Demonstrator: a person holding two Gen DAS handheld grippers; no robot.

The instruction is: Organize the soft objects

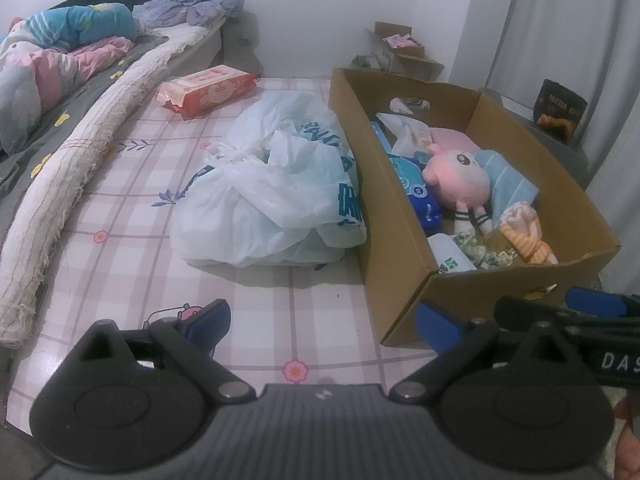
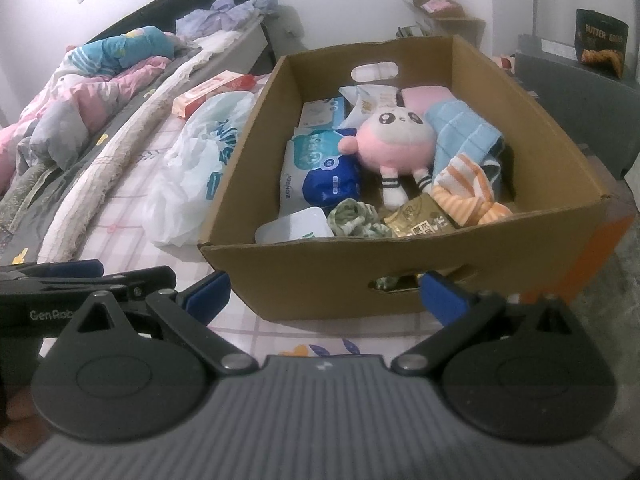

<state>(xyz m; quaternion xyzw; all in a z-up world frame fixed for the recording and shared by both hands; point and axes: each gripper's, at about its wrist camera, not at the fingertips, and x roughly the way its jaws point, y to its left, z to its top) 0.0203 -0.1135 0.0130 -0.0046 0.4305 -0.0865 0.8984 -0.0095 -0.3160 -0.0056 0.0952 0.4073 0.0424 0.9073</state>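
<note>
A pink plush toy (image 2: 394,142) with a round whitish face and striped socks lies on its back in the middle of the open cardboard box (image 2: 400,268). Just beside its head, toward the far right corner, a light blue folded towel (image 2: 466,132) rests tilted against a pink cushion (image 2: 424,98). An orange-and-white striped cloth (image 2: 468,196) is crumpled in the near right corner. A green patterned fabric bundle (image 2: 356,220) sits against the near wall, next to a gold packet (image 2: 420,220). On the left side lie a blue soft pack (image 2: 332,180) and a pale tissue pack (image 2: 312,152). A crumpled white plastic bag (image 1: 272,196) slumps just beside the box's left wall.
</note>
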